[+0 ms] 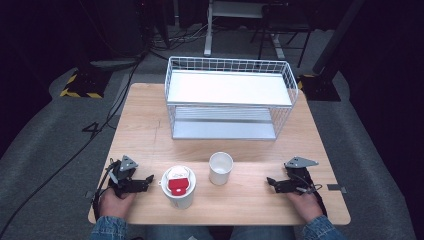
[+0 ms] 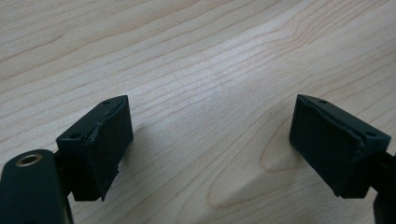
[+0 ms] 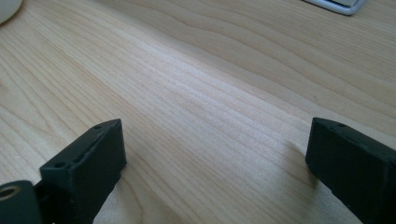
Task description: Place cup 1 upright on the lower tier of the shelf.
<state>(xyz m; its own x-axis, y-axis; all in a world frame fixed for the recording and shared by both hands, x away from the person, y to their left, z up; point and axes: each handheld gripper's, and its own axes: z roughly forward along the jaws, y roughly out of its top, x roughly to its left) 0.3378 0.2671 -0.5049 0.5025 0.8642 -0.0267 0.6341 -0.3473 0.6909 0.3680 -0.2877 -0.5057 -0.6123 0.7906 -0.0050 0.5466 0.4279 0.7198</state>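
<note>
A: Start with the left gripper (image 1: 145,181). What do you make of it from the high view?

B: It lies low over the wooden table (image 1: 145,125), held in the person's left hand (image 1: 114,200), jaws aimed toward the middle. Just ahead of its tips stands a white cup (image 1: 179,192) with a red and white thing (image 1: 178,183) inside it (I cannot tell what that thing is). The tips are near the cup but apart from it.

A: And its own camera?

B: The left gripper view gives what the high one cannot: both black pads (image 2: 100,147) spread wide, nothing but bare wood grain between them. The cup is not in that frame.

A: The right gripper (image 1: 271,182)?

B: From above it sits in the right hand (image 1: 305,202), also pointing inward. An empty white cup (image 1: 220,168) stands ahead of it and a little to the far side, well apart from the tips. The right gripper view shows the jaws spread with plain table between them; a pale curved edge (image 3: 8,10) shows at the upper left corner, likely that cup, and a grey-white corner of something (image 3: 337,4) at the top right.

A: Anything beyond both grippers?

B: A white wire rack (image 1: 230,97) with two shelves, far ahead of both, toward the table's back edge. The high view alone takes in its full shape.
</note>
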